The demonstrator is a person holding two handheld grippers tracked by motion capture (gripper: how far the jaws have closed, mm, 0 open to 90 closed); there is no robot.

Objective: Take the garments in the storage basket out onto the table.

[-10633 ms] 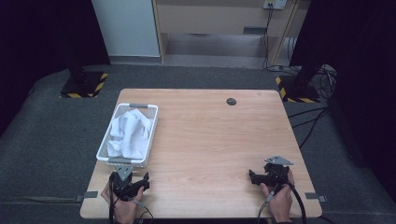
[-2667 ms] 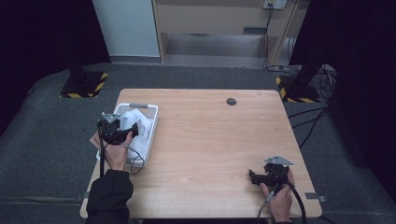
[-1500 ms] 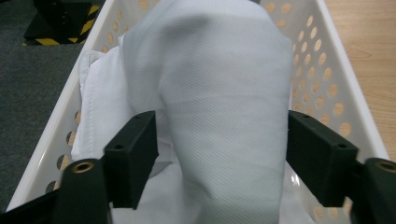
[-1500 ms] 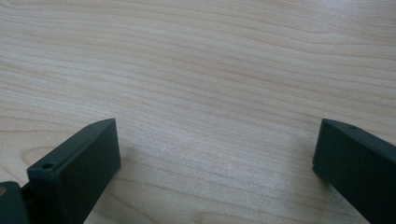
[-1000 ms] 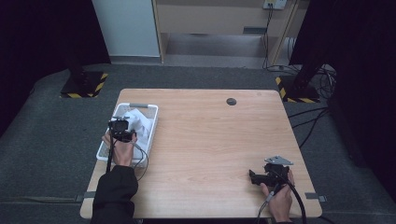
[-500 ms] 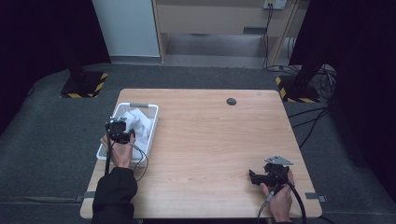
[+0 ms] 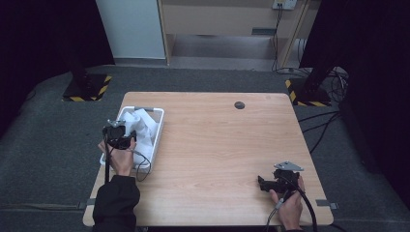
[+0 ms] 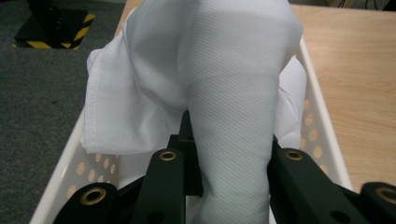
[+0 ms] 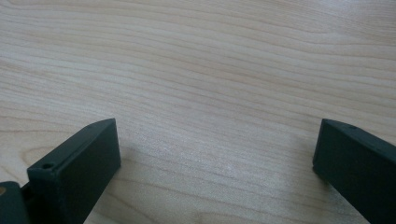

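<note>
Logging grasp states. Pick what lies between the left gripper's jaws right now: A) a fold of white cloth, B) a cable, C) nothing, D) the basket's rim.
A: in the left gripper view, a fold of the white cloth runs down between the left gripper's two black jaws, above the white basket.

A light wooden table (image 7: 222, 145) stands on dark grey carpet, with a small dark round fitting (image 7: 239, 105) set in its top near the far edge. At its left edge rests a white perforated basket (image 7: 158, 126) holding crumpled white cloth (image 8: 205, 74). Near the right front corner the right gripper (image 7: 262, 183) sits on the bare wood, its jaws wide apart.
</note>
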